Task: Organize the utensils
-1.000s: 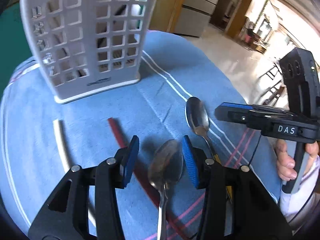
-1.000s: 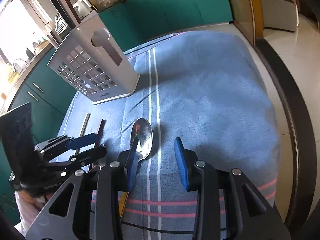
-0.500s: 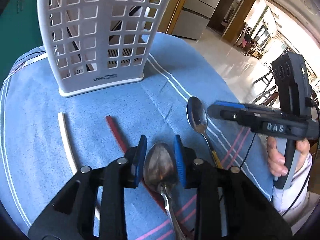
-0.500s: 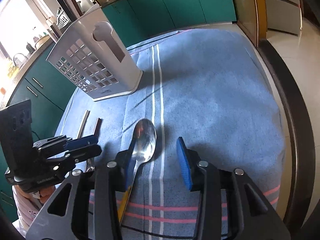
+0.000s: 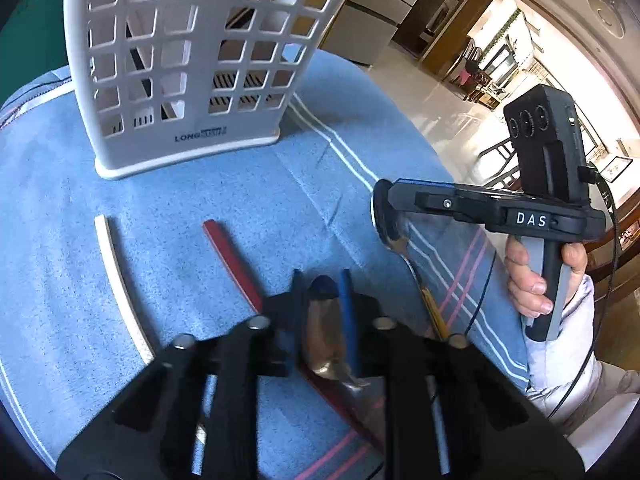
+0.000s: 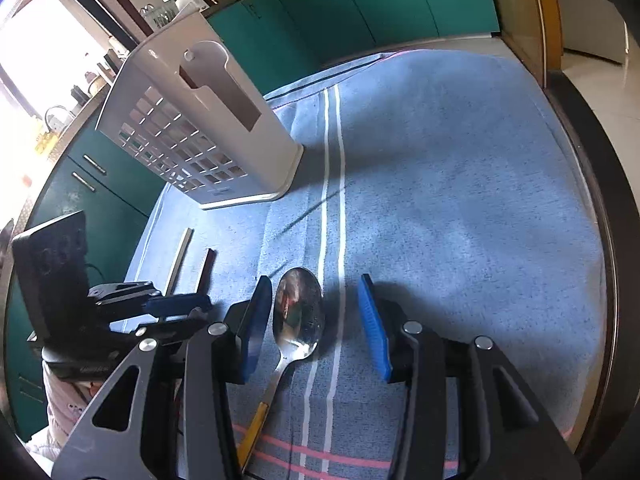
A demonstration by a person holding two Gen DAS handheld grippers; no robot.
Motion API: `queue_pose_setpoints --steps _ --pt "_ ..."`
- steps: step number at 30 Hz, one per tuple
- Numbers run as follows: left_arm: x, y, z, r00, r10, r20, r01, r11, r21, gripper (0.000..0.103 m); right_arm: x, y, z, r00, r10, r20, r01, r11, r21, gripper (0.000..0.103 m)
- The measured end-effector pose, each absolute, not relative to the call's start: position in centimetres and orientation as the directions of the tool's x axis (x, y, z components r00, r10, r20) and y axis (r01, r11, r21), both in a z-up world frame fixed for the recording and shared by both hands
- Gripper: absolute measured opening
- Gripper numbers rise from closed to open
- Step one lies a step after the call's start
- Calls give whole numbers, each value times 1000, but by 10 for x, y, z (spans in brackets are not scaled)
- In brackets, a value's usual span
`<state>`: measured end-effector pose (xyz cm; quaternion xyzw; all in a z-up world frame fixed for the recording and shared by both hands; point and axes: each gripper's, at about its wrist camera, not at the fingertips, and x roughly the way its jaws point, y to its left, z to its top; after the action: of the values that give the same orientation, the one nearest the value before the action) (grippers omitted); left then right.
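Note:
My left gripper [image 5: 322, 294] is shut on a steel spoon [image 5: 323, 336], its bowl pinched between the blue pads, just above the blue cloth. A white slotted utensil basket [image 5: 192, 60] stands upright ahead of it; it also shows in the right wrist view [image 6: 200, 136]. My right gripper [image 6: 316, 316] is open and low over the cloth, its fingers on either side of a second spoon [image 6: 298, 314] with a yellow handle, which lies flat. In the left wrist view the right gripper [image 5: 386, 216] covers that spoon's bowl.
A white stick [image 5: 120, 280] and a red stick [image 5: 232, 264] lie on the blue cloth [image 5: 200, 208] left of my left gripper; both show in the right wrist view [image 6: 180, 260]. The round table's dark edge [image 6: 600, 208] curves at right. Green cabinets stand behind.
My left gripper closed on the spoon's bowl and moved forward toward the basket. My right gripper slid forward so its open fingers now flank the second spoon's bowl.

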<state>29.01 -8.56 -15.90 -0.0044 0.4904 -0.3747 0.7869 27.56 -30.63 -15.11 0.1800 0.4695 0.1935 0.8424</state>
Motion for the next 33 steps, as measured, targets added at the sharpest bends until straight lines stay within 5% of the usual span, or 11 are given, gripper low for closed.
queue_pose_setpoints --steps 1,3,11,17,33 --pt "290 -85 -160 242 -588 -772 581 725 -370 7 275 -305 -152 473 501 -724 -162 858 487 11" --pt "289 -82 -160 243 -596 -765 574 725 -382 5 274 -302 -152 469 495 -731 -168 863 477 4" --pt "274 -62 -134 398 -533 -747 523 801 -293 1 252 -287 -118 573 344 -744 -158 937 312 2" --pt "261 -38 -100 578 -431 -693 419 885 -201 1 223 -266 -65 728 165 -666 -117 986 117 2" --pt "248 40 70 966 -130 -224 82 973 -215 1 238 -214 77 962 65 -264 -73 997 -23 2"
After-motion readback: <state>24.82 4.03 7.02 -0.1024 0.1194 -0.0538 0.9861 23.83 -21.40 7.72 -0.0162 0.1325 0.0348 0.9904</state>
